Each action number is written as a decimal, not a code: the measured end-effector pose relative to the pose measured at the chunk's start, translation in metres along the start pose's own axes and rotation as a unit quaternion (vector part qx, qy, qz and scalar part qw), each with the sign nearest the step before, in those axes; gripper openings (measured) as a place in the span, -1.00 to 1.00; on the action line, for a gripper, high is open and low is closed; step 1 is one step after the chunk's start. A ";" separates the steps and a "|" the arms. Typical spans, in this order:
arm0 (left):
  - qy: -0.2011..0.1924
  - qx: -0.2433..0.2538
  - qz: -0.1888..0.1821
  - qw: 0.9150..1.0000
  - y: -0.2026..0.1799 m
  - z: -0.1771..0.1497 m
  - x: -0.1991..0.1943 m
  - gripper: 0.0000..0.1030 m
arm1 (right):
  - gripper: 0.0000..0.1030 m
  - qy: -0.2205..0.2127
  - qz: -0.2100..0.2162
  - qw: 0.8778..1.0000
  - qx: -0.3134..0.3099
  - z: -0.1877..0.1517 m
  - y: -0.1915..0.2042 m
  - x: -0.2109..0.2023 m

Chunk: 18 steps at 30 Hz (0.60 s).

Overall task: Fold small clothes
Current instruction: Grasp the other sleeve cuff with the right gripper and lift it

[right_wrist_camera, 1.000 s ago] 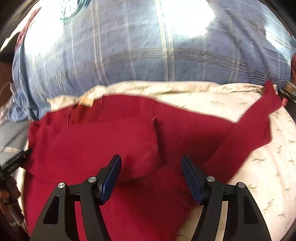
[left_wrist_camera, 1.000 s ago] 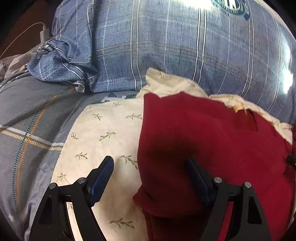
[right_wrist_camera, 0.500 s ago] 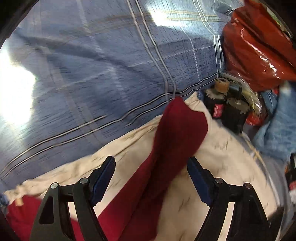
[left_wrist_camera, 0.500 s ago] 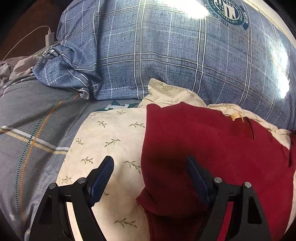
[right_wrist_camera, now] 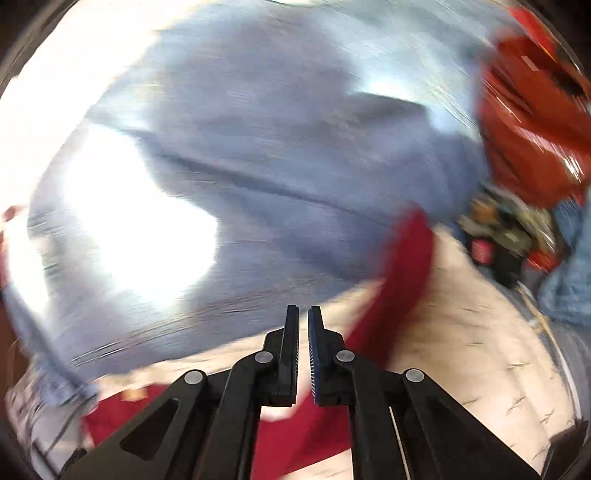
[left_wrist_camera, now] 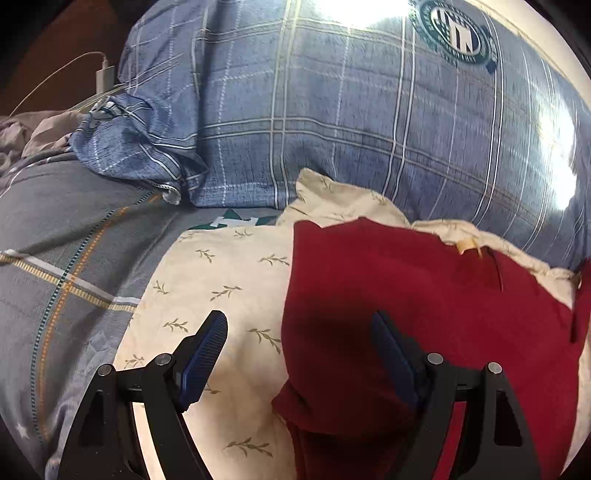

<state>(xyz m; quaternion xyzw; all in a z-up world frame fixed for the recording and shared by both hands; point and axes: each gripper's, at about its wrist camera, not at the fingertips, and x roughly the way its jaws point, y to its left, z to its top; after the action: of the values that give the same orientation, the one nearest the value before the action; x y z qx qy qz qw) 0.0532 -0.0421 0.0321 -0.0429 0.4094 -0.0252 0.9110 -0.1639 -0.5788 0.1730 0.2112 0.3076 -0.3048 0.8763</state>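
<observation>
Left wrist: red garment [left_wrist_camera: 424, 295] edge lies between open left claw [left_wrist_camera: 301, 354].

One red garment [left_wrist_camera: 424, 314], two grippers [left_wrist_camera: 299, 354], one pillow [left_wrist_camera: 351, 122].

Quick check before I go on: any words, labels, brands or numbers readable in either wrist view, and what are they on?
Round green and white badge on the blue checked quilt: large white block letters in the centre and a ring of small print, too blurred and skewed to read.
Tan tag at the neck of the red garment: no print legible.
Small red label on the dark clutter in the right wrist view: motion-blurred, unreadable.
Nothing else carries text.
</observation>
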 end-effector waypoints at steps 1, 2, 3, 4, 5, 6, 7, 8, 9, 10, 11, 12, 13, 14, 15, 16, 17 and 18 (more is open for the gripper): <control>-0.001 -0.003 0.000 1.000 0.002 0.000 -0.001 0.54 | -0.92 -0.004 0.026 0.999 -0.026 -0.002 0.025 -0.011; -0.002 -0.006 0.000 1.000 0.004 -0.001 -0.003 0.54 | -0.92 -0.009 0.050 0.996 -0.069 -0.007 0.055 -0.024; -0.002 -0.007 0.000 1.000 0.005 -0.001 -0.004 0.54 | -0.95 -0.017 0.053 0.994 -0.098 -0.007 0.074 -0.029; -0.001 -0.008 0.001 1.000 0.007 -0.001 -0.005 0.54 | -0.93 -0.027 0.039 0.991 -0.122 -0.012 0.096 -0.036; -0.001 -0.009 0.003 1.000 0.008 -0.001 -0.005 0.54 | -0.83 -0.034 0.015 0.989 -0.141 -0.016 0.108 -0.038; -0.001 -0.013 0.004 1.000 0.011 -0.001 -0.006 0.54 | -0.57 -0.029 -0.008 0.989 -0.147 -0.017 0.112 -0.034; 0.000 -0.018 0.003 1.000 0.013 -0.001 -0.006 0.54 | -0.07 -0.016 -0.019 0.990 -0.141 -0.014 0.108 -0.025; 0.001 -0.021 0.001 1.000 0.015 0.000 -0.007 0.54 | 0.16 -0.007 -0.035 0.991 -0.126 -0.012 0.097 -0.017; 0.000 -0.024 -0.001 1.000 0.016 0.001 -0.008 0.54 | 0.38 -0.003 -0.056 0.993 -0.107 -0.008 0.078 -0.006; -0.001 -0.025 0.000 1.000 0.016 0.002 -0.009 0.54 | 0.35 0.002 -0.075 0.993 -0.091 -0.003 0.065 0.004; -0.002 -0.024 0.000 1.000 0.016 0.002 -0.009 0.54 | 0.35 0.006 -0.104 0.991 -0.080 -0.002 0.049 0.014; -0.002 -0.022 0.001 1.000 0.016 0.002 -0.010 0.54 | 0.35 0.011 -0.130 0.989 -0.069 -0.001 0.031 0.025; -0.002 -0.020 0.001 1.000 0.015 0.002 -0.009 0.55 | 0.35 0.019 -0.147 0.987 -0.057 0.001 0.014 0.035; -0.001 -0.019 0.002 1.000 0.014 0.002 -0.008 0.55 | 0.35 0.034 -0.160 0.986 -0.041 0.001 -0.003 0.048; 0.001 -0.016 0.003 1.000 0.013 0.002 -0.006 0.54 | 0.35 0.051 -0.170 0.984 -0.023 0.002 -0.020 0.061; 0.004 -0.011 0.006 1.000 0.011 0.002 -0.003 0.54 | 0.35 0.063 -0.173 0.983 -0.008 0.001 -0.032 0.072; 0.007 -0.007 0.008 1.000 0.009 0.001 0.001 0.54 | 0.35 0.071 -0.172 0.982 0.010 0.000 -0.043 0.084; 0.009 -0.002 0.011 1.000 0.006 0.001 0.004 0.54 | 0.35 0.074 -0.171 0.982 0.027 -0.001 -0.054 0.092</control>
<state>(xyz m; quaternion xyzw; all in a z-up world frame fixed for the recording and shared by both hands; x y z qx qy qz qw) 0.0565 -0.0360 0.0295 -0.0401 0.4183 -0.0146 0.9073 -0.1430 -0.6544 0.1011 0.2008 0.3944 -0.4418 0.7804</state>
